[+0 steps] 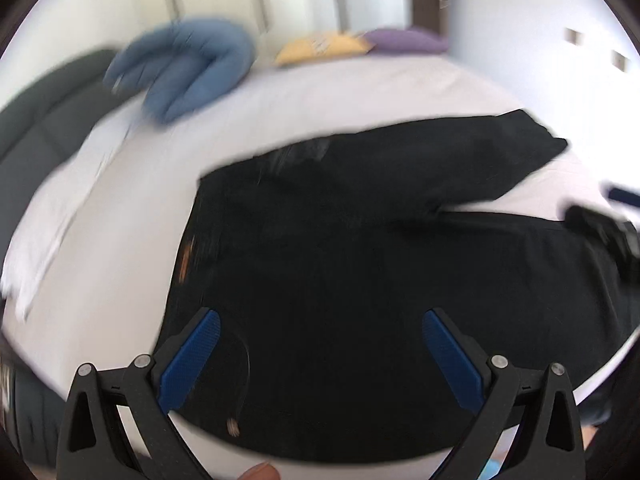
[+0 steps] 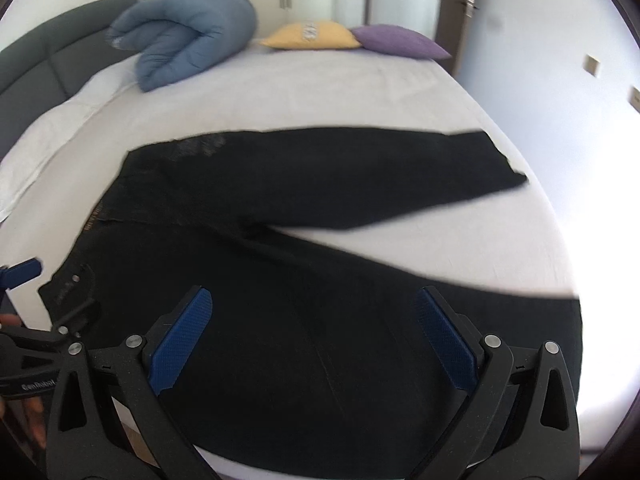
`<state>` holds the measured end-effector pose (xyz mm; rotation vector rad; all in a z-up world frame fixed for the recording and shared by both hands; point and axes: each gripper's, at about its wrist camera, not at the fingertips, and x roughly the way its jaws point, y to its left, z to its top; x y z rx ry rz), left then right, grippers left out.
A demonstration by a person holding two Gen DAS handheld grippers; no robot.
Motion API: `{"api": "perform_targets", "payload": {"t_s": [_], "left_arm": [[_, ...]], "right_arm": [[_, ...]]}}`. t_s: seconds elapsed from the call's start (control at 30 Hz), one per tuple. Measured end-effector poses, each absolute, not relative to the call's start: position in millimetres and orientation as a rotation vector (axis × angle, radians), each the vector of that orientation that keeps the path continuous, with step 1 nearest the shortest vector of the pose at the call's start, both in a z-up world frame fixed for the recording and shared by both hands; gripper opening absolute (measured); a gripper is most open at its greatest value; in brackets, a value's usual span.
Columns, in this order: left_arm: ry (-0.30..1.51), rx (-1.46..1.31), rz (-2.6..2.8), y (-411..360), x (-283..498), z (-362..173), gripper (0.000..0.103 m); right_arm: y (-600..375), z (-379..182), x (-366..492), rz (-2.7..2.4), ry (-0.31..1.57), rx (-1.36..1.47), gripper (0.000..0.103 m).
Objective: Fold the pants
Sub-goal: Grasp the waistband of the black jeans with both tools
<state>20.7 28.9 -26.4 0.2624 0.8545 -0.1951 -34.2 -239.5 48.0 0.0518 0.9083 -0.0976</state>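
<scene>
Black pants (image 2: 304, 208) lie spread flat on the white bed, waistband to the left, two legs running right and splayed apart. They also show in the left wrist view (image 1: 360, 240), which is blurred. My left gripper (image 1: 320, 320) is open and empty, hovering over the waist end near the bed's front edge. My right gripper (image 2: 314, 300) is open and empty, over the near leg. The left gripper's blue tip (image 2: 22, 272) shows at the left edge of the right wrist view, and the right gripper (image 1: 600, 228) at the right edge of the left wrist view.
A white bed sheet (image 2: 320, 92) covers the mattress. A rolled blue duvet (image 2: 188, 36), a yellow pillow (image 2: 308, 36) and a purple pillow (image 2: 400, 42) lie at the far side. A dark grey headboard (image 2: 52, 56) runs along the left. Wardrobe and door stand behind.
</scene>
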Motion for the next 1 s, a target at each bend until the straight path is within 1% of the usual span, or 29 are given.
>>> {"api": "perform_targets", "payload": {"t_s": [0.07, 0.1, 0.13, 0.2, 0.33, 0.4, 0.47, 0.53, 0.57, 0.63, 0.7, 0.8, 0.87, 0.9, 0.93, 1.0], "left_arm": [[0.928, 0.273, -0.168, 34.3, 35.4, -31.2, 0.103], [0.993, 0.217, -0.187, 42.2, 50.7, -34.3, 0.103], [1.013, 0.144, -0.214, 52.0, 64.6, -34.0, 0.103], [0.994, 0.085, -0.238, 69.0, 94.1, -28.8, 0.103], [0.893, 0.222, -0.312, 77.0, 163.6, -14.4, 0.103], [0.877, 0.283, -0.345, 80.3, 206.4, -12.5, 0.103], [0.898, 0.322, -0.404, 84.3, 259.5, -18.8, 0.103], [0.931, 0.366, -0.454, 81.9, 295.0, -27.4, 0.103], [0.953, 0.389, -0.485, 79.2, 313.7, -33.1, 0.103], [0.994, 0.436, -0.53, 73.8, 349.3, -48.4, 0.103], [1.033, 0.453, -0.562, 70.0, 368.9, -62.0, 0.103], [1.091, 0.473, -0.606, 67.9, 393.8, -87.1, 0.103], [1.166, 0.484, -0.633, 70.6, 405.5, -107.9, 0.1], [1.209, 0.5, -0.645, 70.8, 408.9, -120.4, 0.094], [1.253, 0.505, -0.664, 71.6, 410.6, -132.7, 0.093], [1.25, 0.484, -0.683, 74.6, 411.9, -136.6, 0.093]], "right_arm": [[-243.0, 54.3, -16.2, -0.029, 0.894, 0.049, 0.103], [-245.5, 57.0, -3.7, 0.014, 0.891, 0.052, 0.103], [-247.0, 59.7, 6.5, 0.049, 0.887, 0.058, 0.103], [-249.1, 65.0, 30.7, 0.12, 0.877, 0.061, 0.103], [-258.9, 71.0, 91.3, 0.239, 0.862, 0.033, 0.103], [-261.6, 69.1, 121.3, 0.301, 0.86, 0.002, 0.102], [-262.8, 64.9, 149.5, 0.356, 0.876, -0.034, 0.086], [-261.4, 58.7, 179.2, 0.418, 0.901, -0.072, 0.077], [-259.5, 53.2, 193.2, 0.444, 0.913, -0.1, 0.076], [-256.6, 44.2, 212.5, 0.476, 0.927, -0.134, 0.075], [-256.1, 34.3, 231.9, 0.522, 0.942, -0.14, 0.072], [-254.6, 20.8, 245.0, 0.571, 0.958, -0.15, 0.069], [-253.2, 13.5, 254.3, 0.598, 0.966, -0.163, 0.065], [-253.4, 10.1, 257.9, 0.607, 0.973, -0.164, 0.065], [-254.2, 2.3, 268.0, 0.622, 0.985, -0.163, 0.064], [-253.6, -3.2, 275.7, 0.641, 0.992, -0.166, 0.064]]}}
